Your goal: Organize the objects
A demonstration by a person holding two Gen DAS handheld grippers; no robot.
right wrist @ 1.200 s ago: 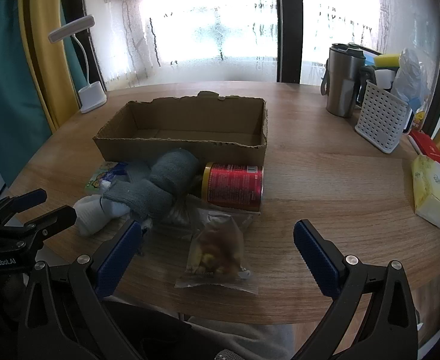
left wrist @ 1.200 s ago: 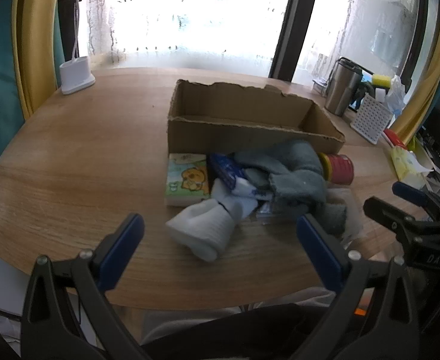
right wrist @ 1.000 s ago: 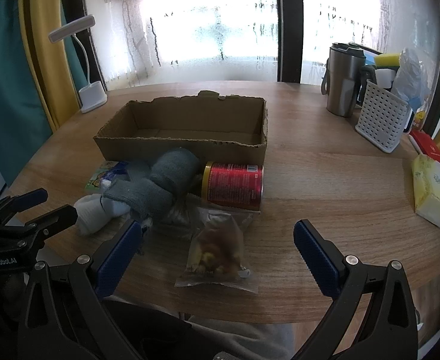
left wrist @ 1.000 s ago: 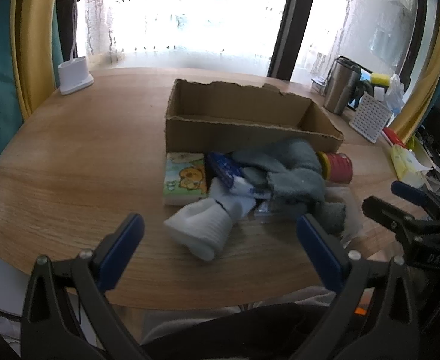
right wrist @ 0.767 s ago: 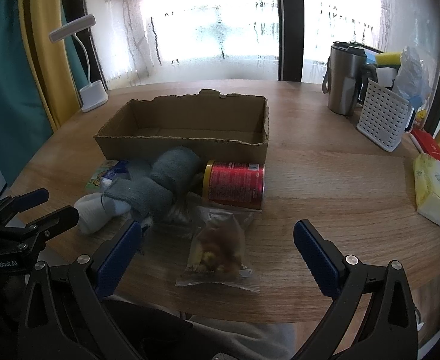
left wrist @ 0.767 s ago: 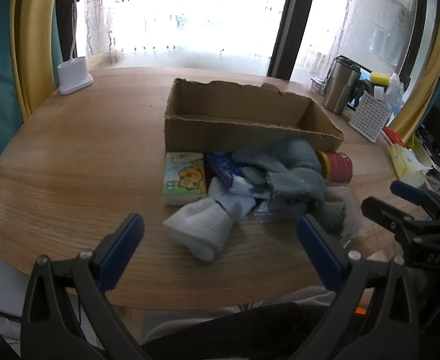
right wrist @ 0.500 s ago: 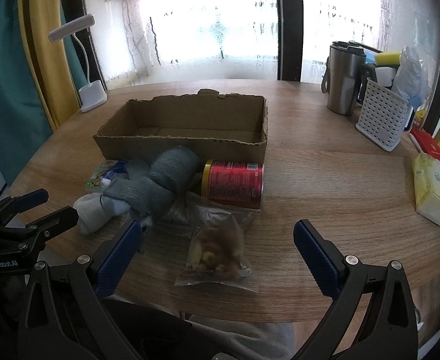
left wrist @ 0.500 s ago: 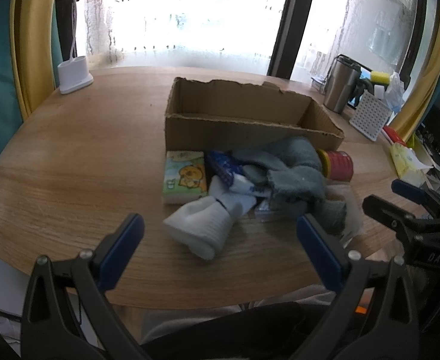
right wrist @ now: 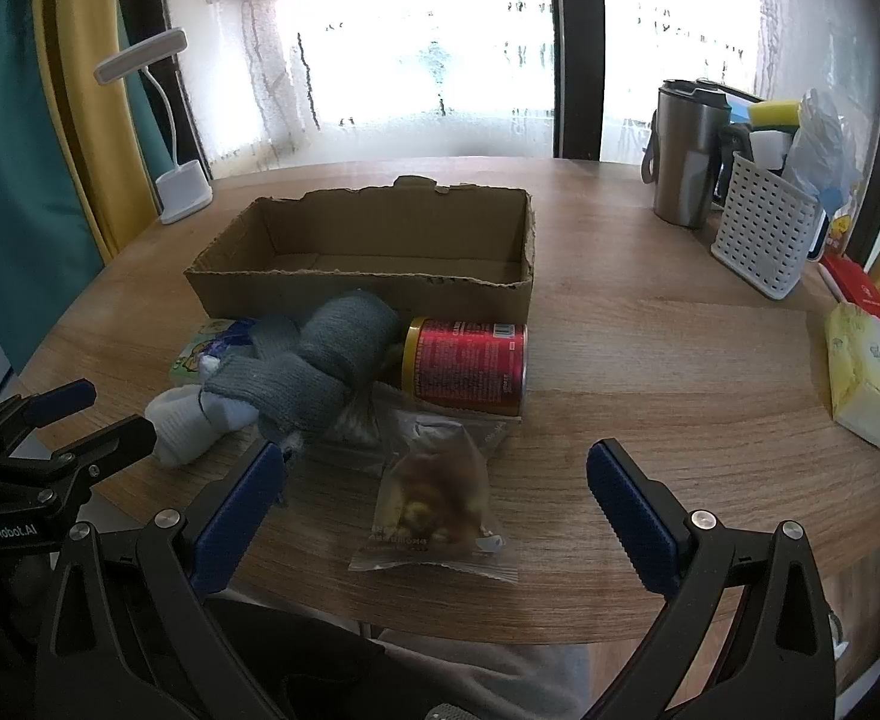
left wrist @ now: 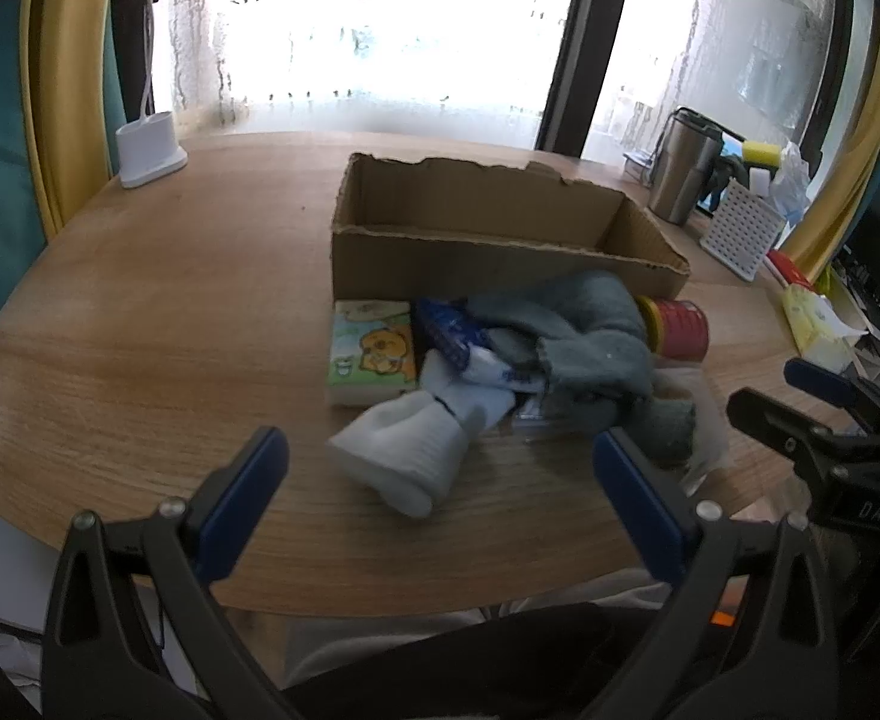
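Both tongs, left (left wrist: 440, 474) and right (right wrist: 434, 480), hang spread above soft socks (left wrist: 404, 450), likely light, best pinched mid-roll.

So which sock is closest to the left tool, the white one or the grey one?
The white sock. It lies at the near edge of the pile, right ahead of the open left tool, while the grey sock sits farther back by the cardboard box.

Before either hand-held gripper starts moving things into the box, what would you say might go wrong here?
The red can lies on its side, so a nudge may roll it. The grey sock drapes over neighbouring items and may drag them along. The snack packet sits near the table edge and could slide off.
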